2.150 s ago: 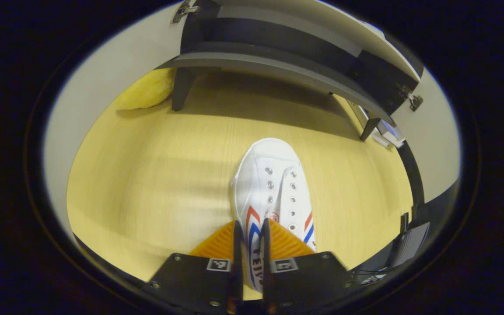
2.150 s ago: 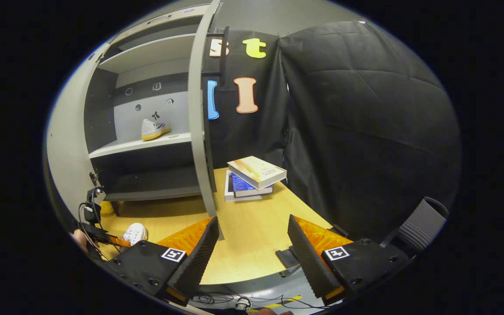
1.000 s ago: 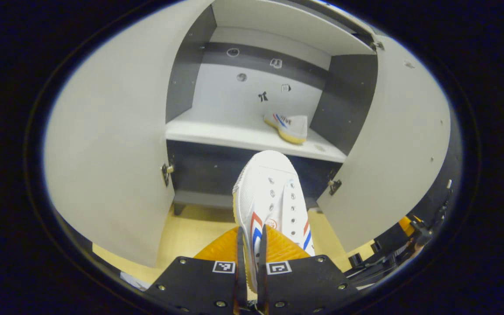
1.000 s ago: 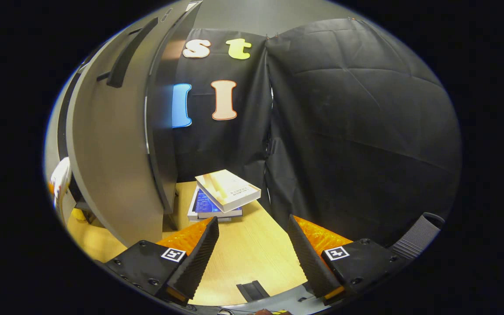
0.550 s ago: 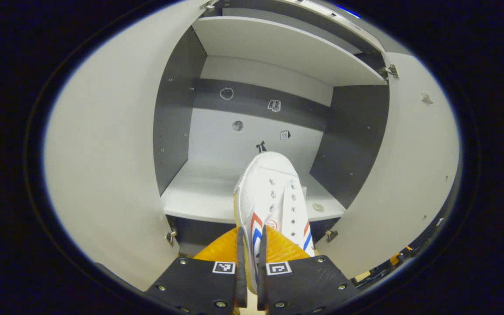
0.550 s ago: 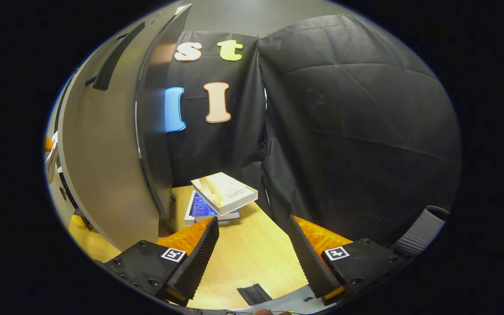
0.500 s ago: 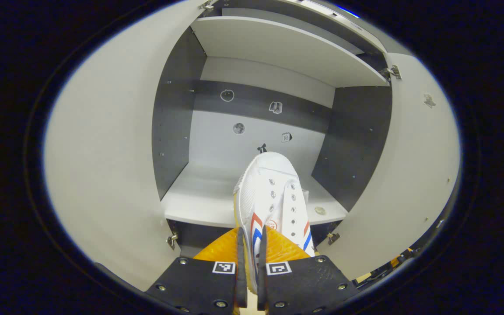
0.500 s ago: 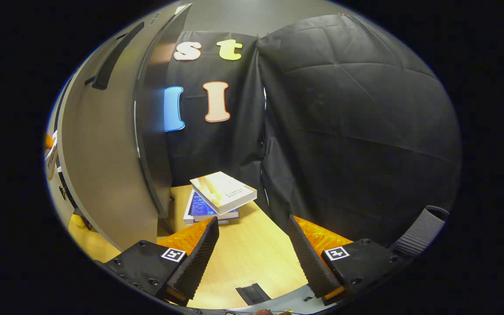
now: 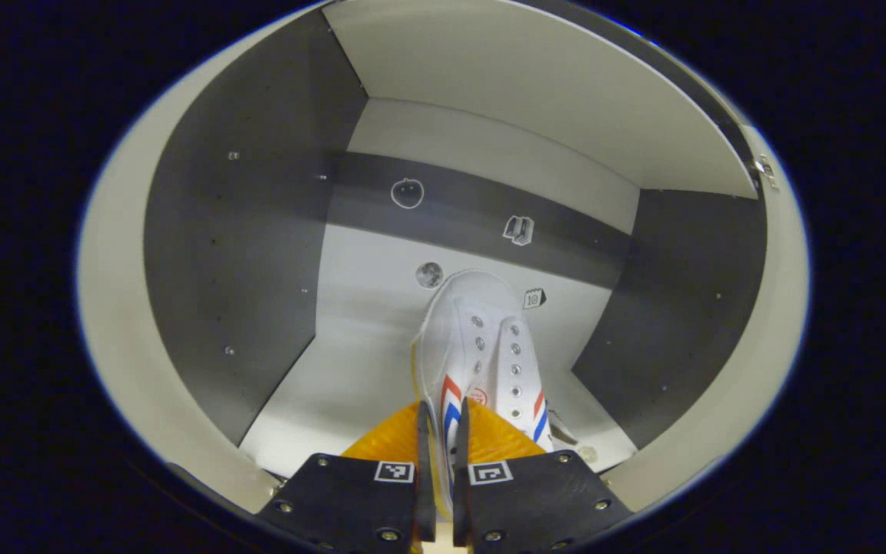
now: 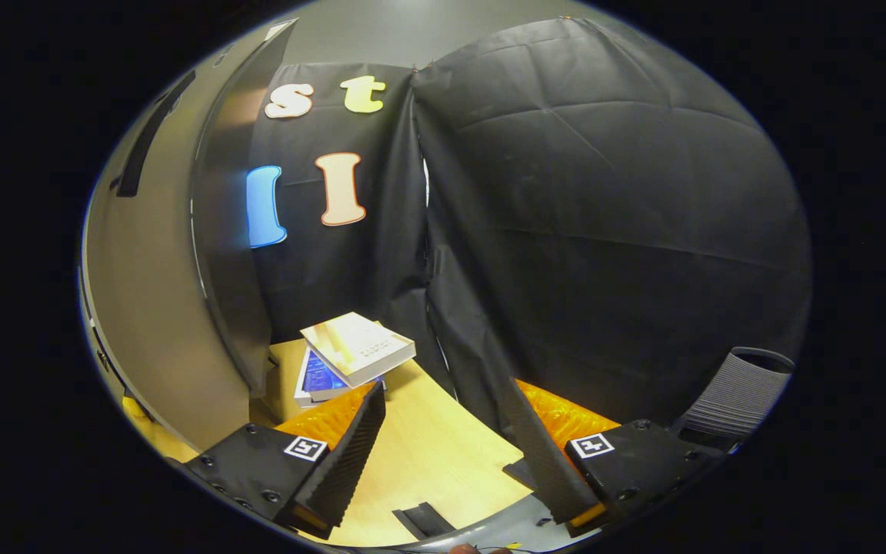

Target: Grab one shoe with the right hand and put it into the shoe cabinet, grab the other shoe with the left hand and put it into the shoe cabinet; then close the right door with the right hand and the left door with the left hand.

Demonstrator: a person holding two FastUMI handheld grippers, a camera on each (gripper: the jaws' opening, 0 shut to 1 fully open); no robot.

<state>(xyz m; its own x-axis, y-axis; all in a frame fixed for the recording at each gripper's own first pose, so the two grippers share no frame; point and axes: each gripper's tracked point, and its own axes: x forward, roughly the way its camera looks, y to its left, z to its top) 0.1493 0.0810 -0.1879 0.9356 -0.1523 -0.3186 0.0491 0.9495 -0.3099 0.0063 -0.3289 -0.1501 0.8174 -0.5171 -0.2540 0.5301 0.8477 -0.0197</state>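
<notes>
1. The white canvas shoe with red and blue side stripes and metal eyelets (image 9: 481, 346) sat at the centre of the left gripper view, its toe pointing to 12 o'clock toward the cabinet's back panel.
2. The left hand-held gripper (image 9: 441, 462), black with orange ribbed fingers (image 9: 389, 440), was clenched on the shoe's heel end at 6 o'clock, one finger pressing on either side of the shoe's upper.
3. The shoe was inside the compartment of the grey and white shoe cabinet (image 9: 258, 254), above the pale grey shelf (image 9: 335, 385); whether its sole touched the shelf could not be told.
4. Dark grey side walls stood at 9 and 3 o'clock of the shoe, and a pale board closed the compartment at 12 o'clock.
5. Small stickers (image 9: 407, 192) dotted the back panel just past the toe.
6. In the right gripper view the right hand-held gripper (image 10: 443, 446) was released, its two black ribbed fingers (image 10: 347, 454) well apart with nothing between them.
7. It hung over the light wooden desk (image 10: 428, 469).
8. The cabinet's grey right door (image 10: 158, 308) stood open at 9 o'clock of that view.
9. A stack of books (image 10: 347, 358) lay on the desk just beside the door's edge, at about 7 o'clock from the view's centre.
10. A grey ribbed strap (image 10: 735, 396) showed at 4 o'clock.
</notes>
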